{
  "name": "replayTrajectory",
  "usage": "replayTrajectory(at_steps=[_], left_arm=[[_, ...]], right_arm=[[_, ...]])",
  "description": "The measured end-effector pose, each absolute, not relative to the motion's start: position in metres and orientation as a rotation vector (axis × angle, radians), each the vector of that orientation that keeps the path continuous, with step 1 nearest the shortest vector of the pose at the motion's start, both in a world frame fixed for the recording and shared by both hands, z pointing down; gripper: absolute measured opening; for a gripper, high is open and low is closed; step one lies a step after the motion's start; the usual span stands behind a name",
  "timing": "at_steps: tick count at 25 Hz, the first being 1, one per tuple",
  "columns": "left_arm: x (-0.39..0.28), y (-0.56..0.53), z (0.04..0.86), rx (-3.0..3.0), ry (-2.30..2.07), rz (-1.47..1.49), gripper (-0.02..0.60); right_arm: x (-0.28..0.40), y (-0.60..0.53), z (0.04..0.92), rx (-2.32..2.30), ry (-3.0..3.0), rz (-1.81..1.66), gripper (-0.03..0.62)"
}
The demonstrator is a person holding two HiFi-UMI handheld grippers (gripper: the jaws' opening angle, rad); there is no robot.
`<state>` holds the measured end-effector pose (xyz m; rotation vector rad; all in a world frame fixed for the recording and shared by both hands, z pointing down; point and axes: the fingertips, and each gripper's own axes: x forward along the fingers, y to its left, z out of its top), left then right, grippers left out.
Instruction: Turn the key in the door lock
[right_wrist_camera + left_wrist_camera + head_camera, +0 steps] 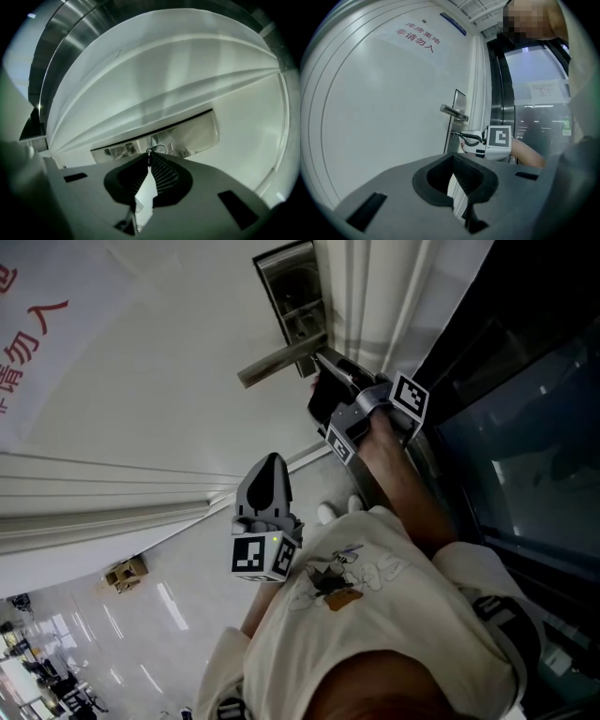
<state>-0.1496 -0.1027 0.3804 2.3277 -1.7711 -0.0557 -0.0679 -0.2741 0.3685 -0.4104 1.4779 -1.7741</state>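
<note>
At lock plate (199,133), R gripper (149,159) pinching key (150,152).

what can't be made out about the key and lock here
- key: right gripper view, only a sliver and its ring show past the shut right tongs; blade and turn angle hidden
- keyhole: covered by those tongs in every view
- door sign: head view, red characters cut off by the left edge
</note>
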Motion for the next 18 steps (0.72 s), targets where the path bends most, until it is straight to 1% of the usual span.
replayTrajectory(at_steps=[6, 18], left_arm=[[-0.1488, -0.1006, 0.3821, 2.317, -1.775, -0.038, 0.006], [-0.1434, -0.1018, 0.3844, 2.3, -1.778, -0.007, 0.006]], right_arm=[[-0.0706, -0.2731, 0.3701, -0.262, 1.245, -1.886, 0.02], [-0.0737, -0.272, 0.3714, -0.062, 1.019, -1.947, 0.02]])
